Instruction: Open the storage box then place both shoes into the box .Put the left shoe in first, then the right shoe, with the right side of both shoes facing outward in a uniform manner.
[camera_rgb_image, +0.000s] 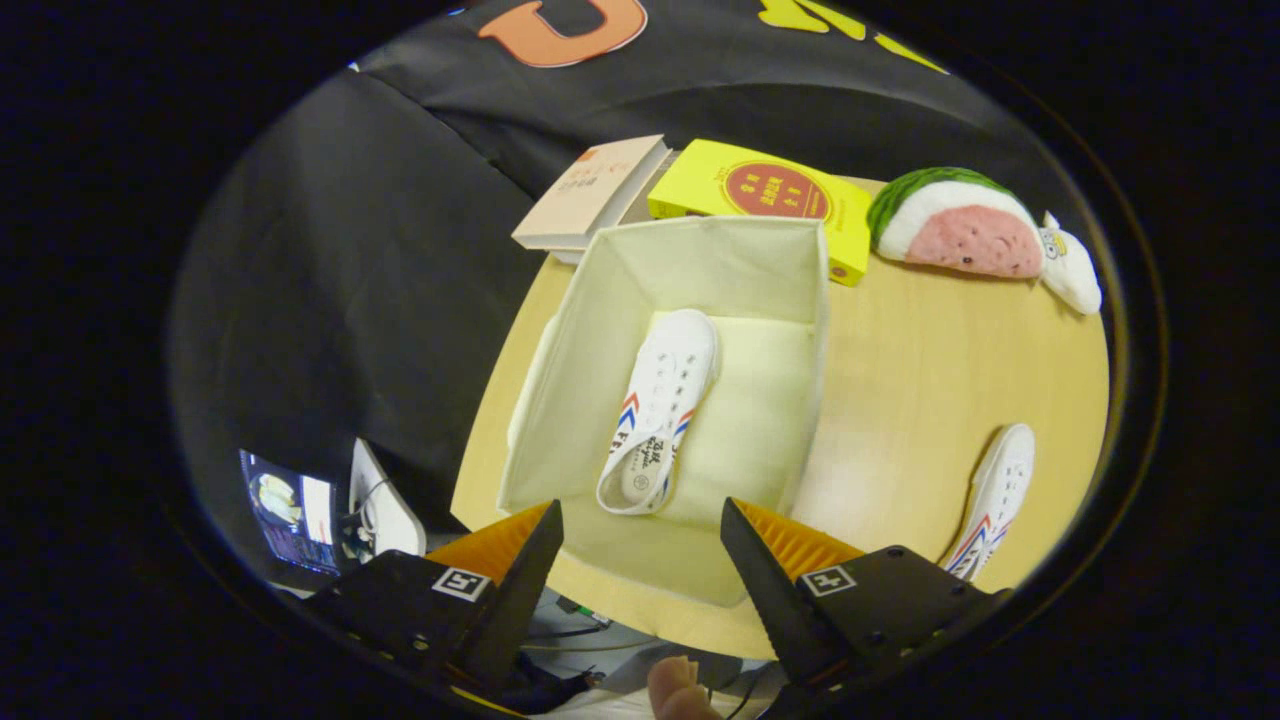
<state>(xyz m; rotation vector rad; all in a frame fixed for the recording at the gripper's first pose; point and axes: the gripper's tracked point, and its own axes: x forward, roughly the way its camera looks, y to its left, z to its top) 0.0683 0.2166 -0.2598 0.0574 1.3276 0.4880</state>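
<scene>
Mid-frame, box (815, 300) holds one shoe (660, 405); gripper (640, 525) released, empty. Risk: second shoe (1000, 490), lower right, placed facing wrong.

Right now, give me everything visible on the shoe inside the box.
The shoe in the box is a white canvas-looking low-top sneaker with white laces, red and blue chevron stripes along its sides and dark print on the insole. It rests on the floor of the open cream fabric storage box, top up, toe pointing away from the claw, heel near the box's front wall. Nothing else touches it. The claw is open and empty just short of the box.
</scene>
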